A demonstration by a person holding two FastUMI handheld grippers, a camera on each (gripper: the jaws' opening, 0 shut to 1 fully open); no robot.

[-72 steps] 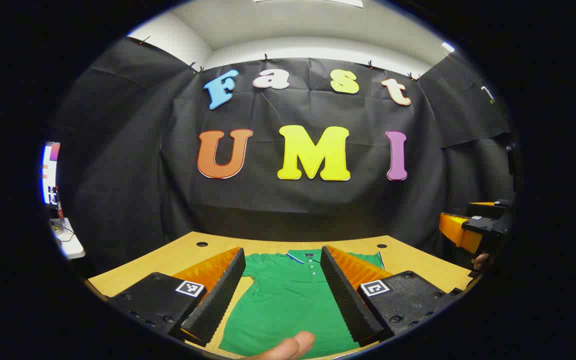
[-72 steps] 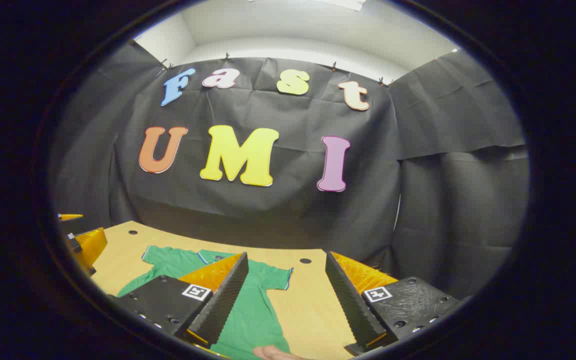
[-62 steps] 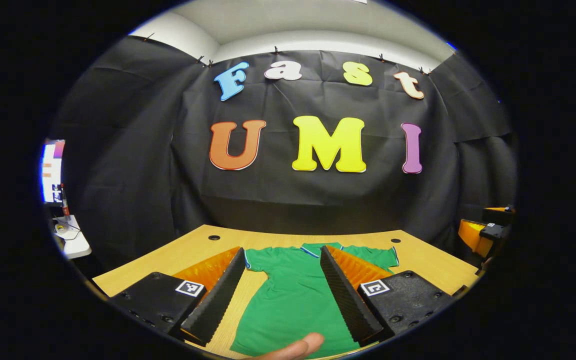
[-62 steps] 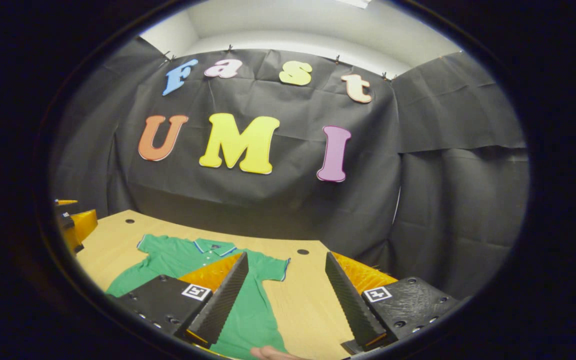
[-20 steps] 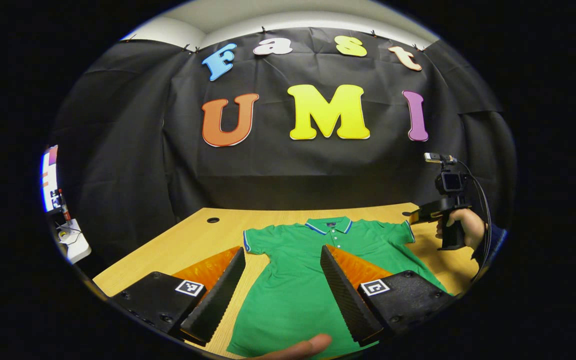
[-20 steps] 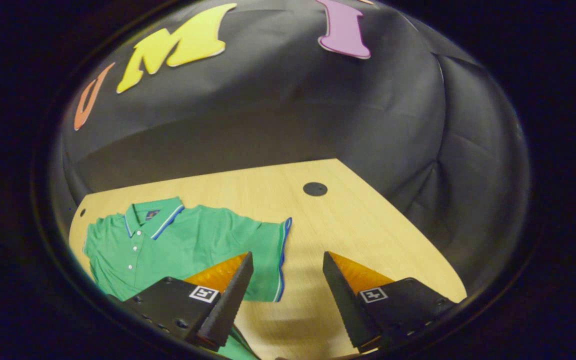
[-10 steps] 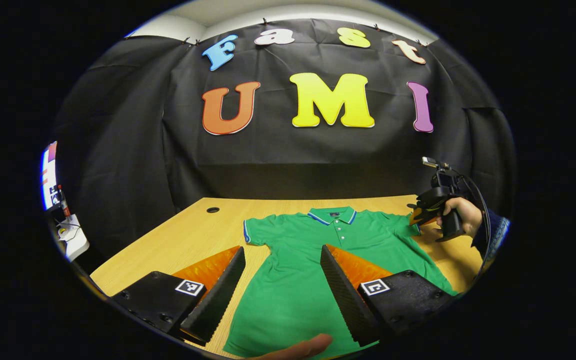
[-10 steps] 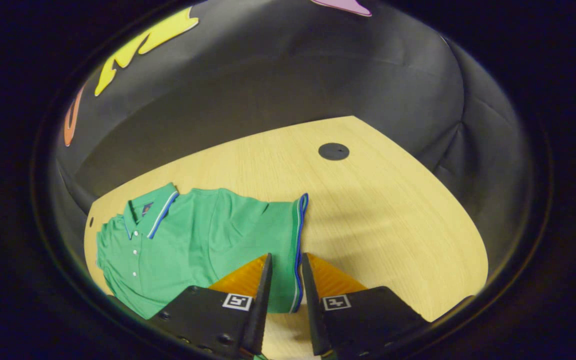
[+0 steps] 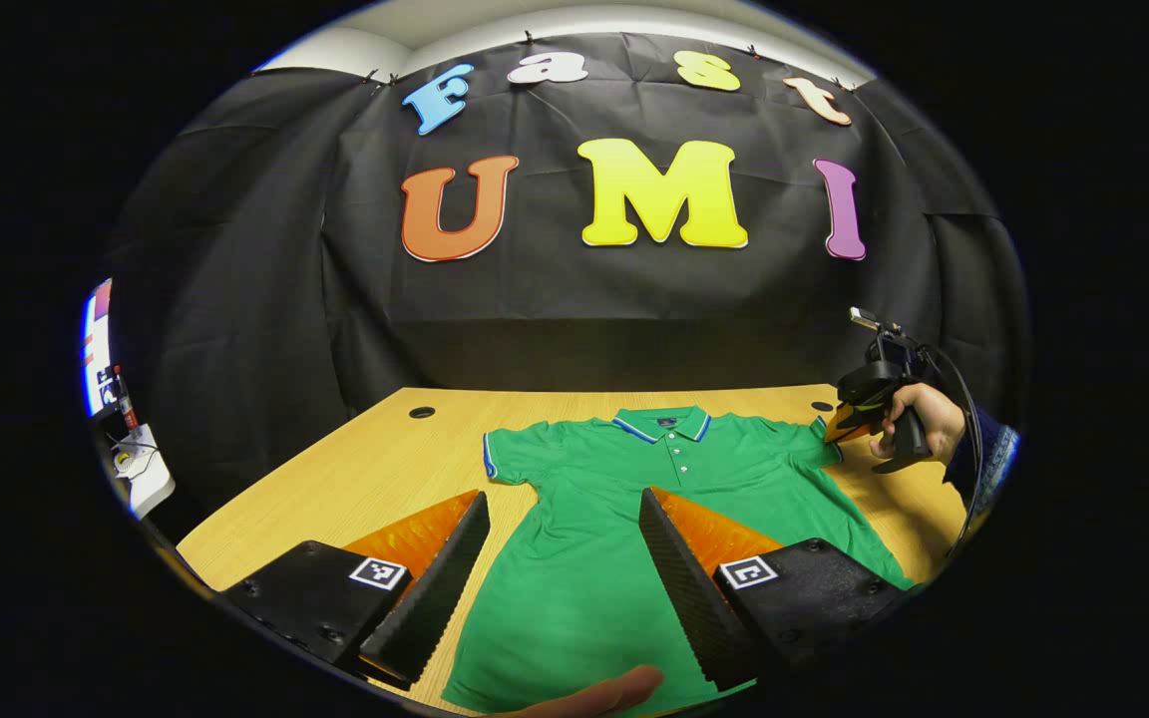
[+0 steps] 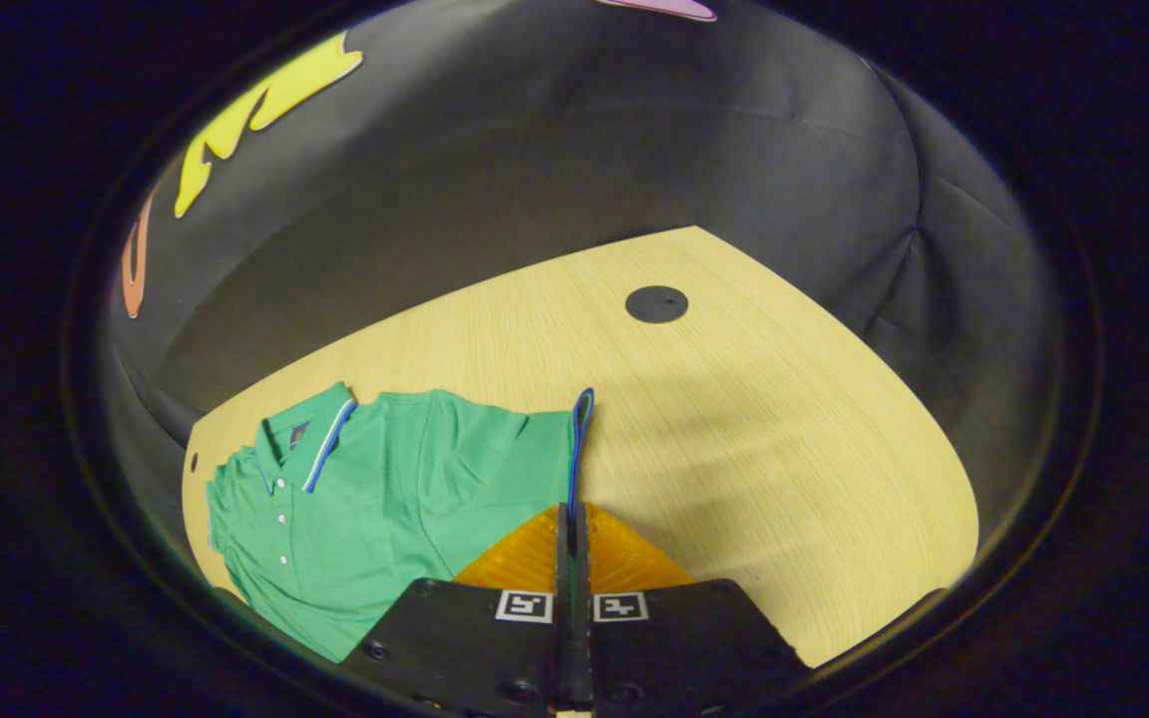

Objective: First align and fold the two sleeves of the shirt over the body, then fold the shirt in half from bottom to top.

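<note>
A green polo shirt [image 9: 634, 519] with blue-and-white trim lies flat on the wooden table [image 9: 385, 479], collar [image 9: 662, 424] toward the back wall. My left gripper [image 9: 560, 568] is open, hovering above the shirt's lower body, left of its middle. In the right gripper view, my right gripper [image 10: 572, 519] is shut on the hem of the shirt's right sleeve [image 10: 579, 439], which stands up a little from the table [image 10: 784, 419]. In the left gripper view, the right gripper [image 9: 849, 424], held by a hand [image 9: 919, 419], sits at that sleeve end.
A round cable hole [image 10: 656, 304] lies beyond the right sleeve, another [image 9: 422, 412] at the table's back left. A fingertip [image 9: 594, 690] shows at the bottom of the left gripper view. A small white stand [image 9: 141, 469] sits off the table's left side.
My right gripper has come down onto the right sleeve's hem and closed on it, from wide open a second ago. The left gripper has barely moved.
</note>
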